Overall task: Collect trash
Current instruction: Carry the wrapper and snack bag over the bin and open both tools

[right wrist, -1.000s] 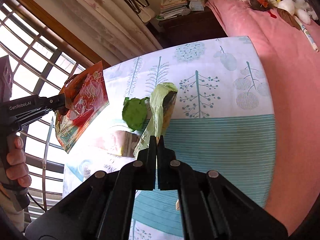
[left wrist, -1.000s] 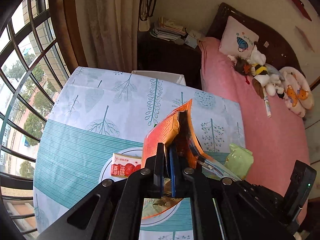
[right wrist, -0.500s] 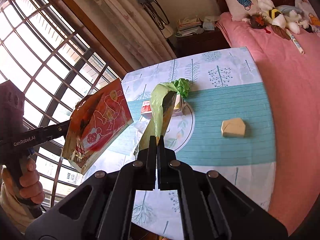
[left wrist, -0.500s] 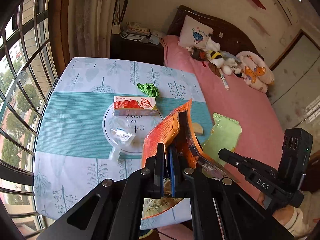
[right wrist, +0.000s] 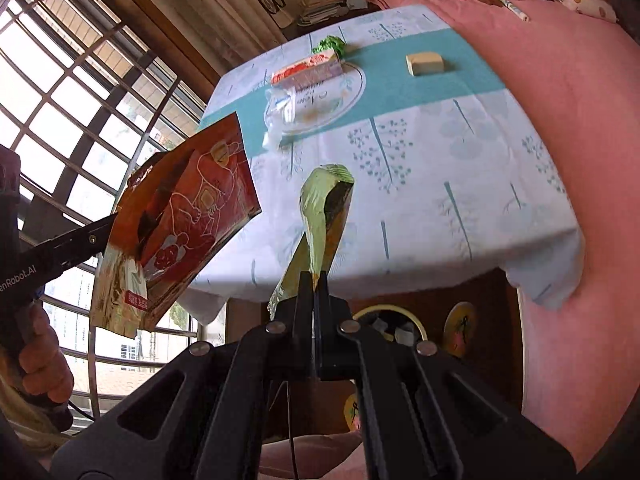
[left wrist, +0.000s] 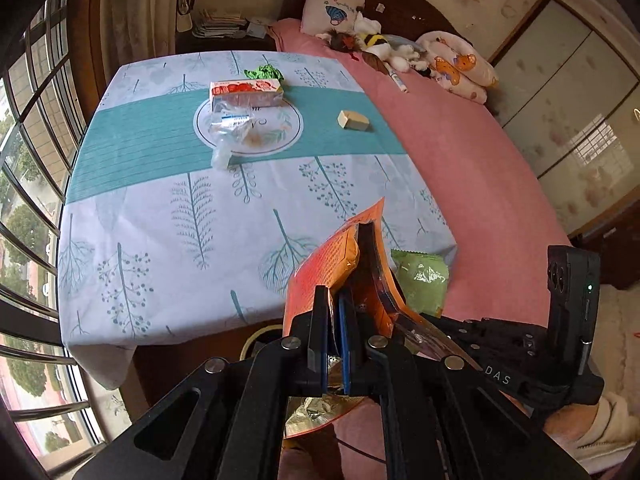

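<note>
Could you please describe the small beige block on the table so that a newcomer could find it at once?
Start at the table beside the pink bed and follow the teal band across its cloth. The beige block lies alone on that band, on the bed side of the round printed medallion. Unlike the trash near that medallion, it is plain, unprinted and wedge-like.

The near half of my table lay bare, open to pass over. Further in, a carton, a crushed bottle and a tan block stood in the way.
</note>
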The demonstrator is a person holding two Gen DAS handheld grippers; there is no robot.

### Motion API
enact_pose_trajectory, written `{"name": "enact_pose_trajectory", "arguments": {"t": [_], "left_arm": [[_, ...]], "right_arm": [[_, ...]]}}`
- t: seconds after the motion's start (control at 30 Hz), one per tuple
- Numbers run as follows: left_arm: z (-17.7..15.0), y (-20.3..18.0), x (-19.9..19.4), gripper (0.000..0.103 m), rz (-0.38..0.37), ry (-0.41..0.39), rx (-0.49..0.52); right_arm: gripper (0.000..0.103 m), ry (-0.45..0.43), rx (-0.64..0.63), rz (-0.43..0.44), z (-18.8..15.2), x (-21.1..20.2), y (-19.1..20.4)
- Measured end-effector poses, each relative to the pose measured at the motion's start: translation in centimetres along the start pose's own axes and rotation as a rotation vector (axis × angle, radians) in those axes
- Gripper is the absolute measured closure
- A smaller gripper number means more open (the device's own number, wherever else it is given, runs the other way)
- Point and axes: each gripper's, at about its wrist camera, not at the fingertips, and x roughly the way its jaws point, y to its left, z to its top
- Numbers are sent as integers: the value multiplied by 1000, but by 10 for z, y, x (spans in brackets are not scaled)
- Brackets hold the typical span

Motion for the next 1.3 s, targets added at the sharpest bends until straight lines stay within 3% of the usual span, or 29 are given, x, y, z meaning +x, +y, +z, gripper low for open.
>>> {"name": "enact_pose_trajectory", "arguments": {"t": [0.2, 0.4, 0.5, 0.7, 0.87, 1.07, 1.13, 1.2, 1.23, 1.3], "left_arm": [[-53, 7, 46, 99, -4, 122, -9], [-110, 12, 121, 99, -5, 217, -25], [-140, 21, 170, 99, 14, 245, -33], [-195, 45, 282, 99, 123, 279, 12], [-227, 74, 372, 99, 131, 315, -1], [-238, 92, 442, 99, 124, 290, -21], [-240, 97, 460, 94, 131, 301, -19], [-244, 101, 478, 69, 146, 320, -15], [-246, 104, 485, 63, 157, 331, -15], [-253, 109, 496, 53, 180, 351, -16]], "right_arm": [[103, 141, 26, -53, -78, 25, -4], [103, 257, 60, -80, -123, 79, -23], [103, 304, 96, -103, -150, 122, -47], [103, 389, 141, -146, -200, 222, -100], [103, 425, 160, -155, -233, 301, -144], [103, 470, 177, -162, -258, 382, -190], [103, 488, 161, -146, -259, 402, -199], [98, 509, 136, -137, -262, 419, -204], [95, 525, 119, -144, -263, 427, -207], [73, 544, 96, -164, -261, 440, -212]]}}
